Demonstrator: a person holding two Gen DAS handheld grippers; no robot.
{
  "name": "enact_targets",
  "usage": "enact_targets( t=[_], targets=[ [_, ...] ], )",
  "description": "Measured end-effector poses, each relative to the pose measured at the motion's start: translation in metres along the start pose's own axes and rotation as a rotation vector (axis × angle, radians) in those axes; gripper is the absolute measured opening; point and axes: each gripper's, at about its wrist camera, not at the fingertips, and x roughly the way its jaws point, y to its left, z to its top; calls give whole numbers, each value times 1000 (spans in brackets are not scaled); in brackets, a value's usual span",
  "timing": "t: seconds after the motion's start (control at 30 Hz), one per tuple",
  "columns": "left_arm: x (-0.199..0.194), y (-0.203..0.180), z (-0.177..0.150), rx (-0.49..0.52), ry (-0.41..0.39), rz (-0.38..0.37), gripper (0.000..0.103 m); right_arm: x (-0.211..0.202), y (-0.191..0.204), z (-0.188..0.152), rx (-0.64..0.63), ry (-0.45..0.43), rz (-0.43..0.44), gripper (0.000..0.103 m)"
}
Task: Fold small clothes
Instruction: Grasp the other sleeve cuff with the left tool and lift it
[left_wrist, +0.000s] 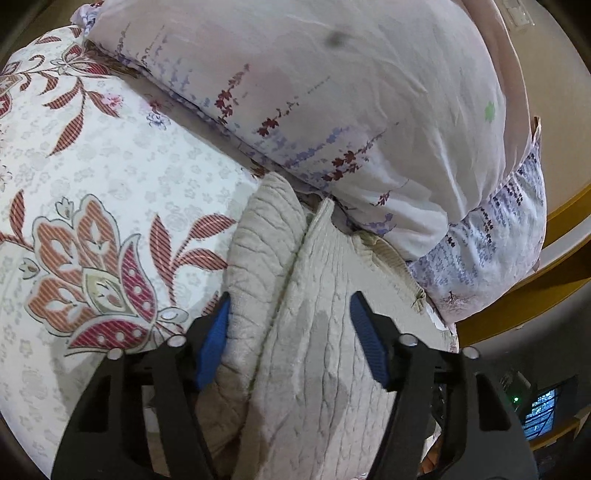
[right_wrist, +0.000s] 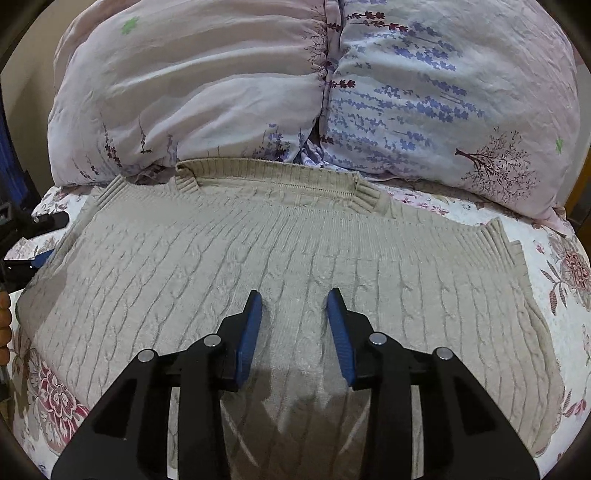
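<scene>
A beige cable-knit sweater (right_wrist: 295, 240) lies spread on the floral bedsheet (right_wrist: 554, 236), its ribbed neckline against the pillows. My right gripper (right_wrist: 294, 293) hovers low over the middle of the sweater, jaws apart, with only flat knit showing between the blue pads. In the left wrist view one side of the sweater (left_wrist: 314, 350) is doubled over into a raised fold. My left gripper (left_wrist: 291, 297) straddles that fold, open; its left pad lies against the folded edge and the right pad stands over the flat knit. The left gripper (right_wrist: 40, 256) also shows at the edge of the right wrist view.
Two pale floral pillows (right_wrist: 184, 92) (right_wrist: 443, 92) are piled right behind the sweater's neckline. The white sheet with red flowers (left_wrist: 110, 166) stretches off to the left. A wooden bed frame (left_wrist: 517, 306) runs past the pillows. A person's fingers (right_wrist: 4, 314) show at the left edge.
</scene>
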Motion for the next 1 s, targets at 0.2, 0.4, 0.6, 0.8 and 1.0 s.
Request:
enact_targets(
  t=[0.2,0.4,0.6,0.8,1.0],
  targets=[
    [7,-3,-3,7,26,12,41,-1,-1,0,0,-2,6,40],
    [11,-8,-6,28,41,41,29,-1,-2,0,-3,-4,12,40],
    [4,-15,-3,17,32,-46,20,-1,0,-1,-1,-4,11,40],
    [-12,-42,-1,36,-10,-156,18,-1,0,-1,-2,-3,10,40],
    [-17,-77,-5,38,-38,-265,17,0,3,-1,-30,-3,-1,40]
  ],
)
